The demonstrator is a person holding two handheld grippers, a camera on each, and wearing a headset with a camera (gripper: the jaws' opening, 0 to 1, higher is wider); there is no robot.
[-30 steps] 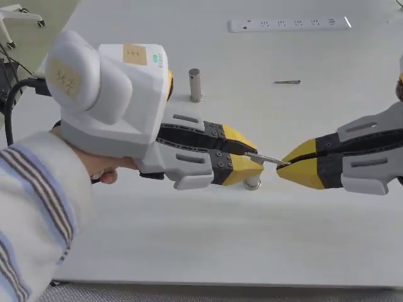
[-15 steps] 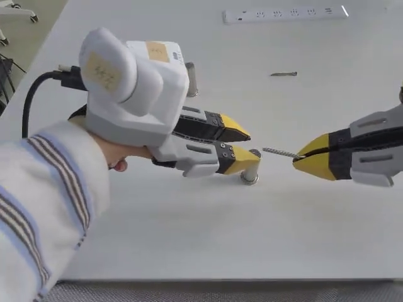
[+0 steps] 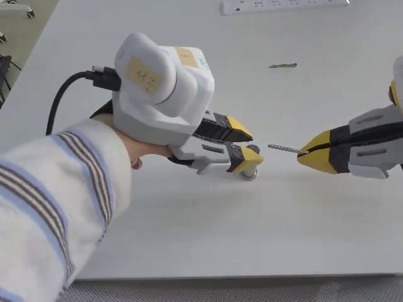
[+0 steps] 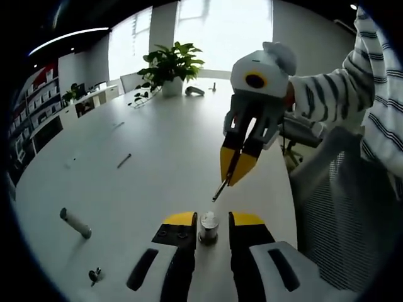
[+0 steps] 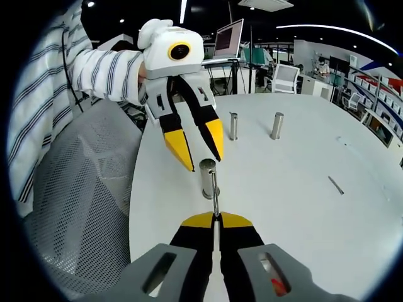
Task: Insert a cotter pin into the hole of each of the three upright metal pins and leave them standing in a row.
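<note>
A short upright metal pin (image 3: 251, 171) stands on the white table (image 3: 189, 226). The jaws of my left gripper (image 3: 255, 145) stand open, one on each side of it. In the left gripper view the metal pin (image 4: 208, 228) sits in the gap of my left gripper (image 4: 212, 218), seemingly untouched. My right gripper (image 3: 301, 152) is shut on a thin cotter pin (image 3: 283, 149), whose free end points at the metal pin from a short way off. In the right gripper view the cotter pin (image 5: 214, 192) sticks out of my right gripper (image 5: 215, 218) towards the metal pin (image 5: 207, 179).
Two more upright metal pins (image 5: 233, 126) (image 5: 276, 125) stand farther back on the table. A loose cotter pin (image 3: 283, 65) lies beyond the grippers, and a white power strip (image 3: 283, 5) lies at the far edge. A black cable (image 3: 66, 94) trails from my left gripper.
My right gripper has drawn back to the right with the cotter pin, leaving a gap to the metal pin. The left gripper's jaws have spread apart around the pin.
</note>
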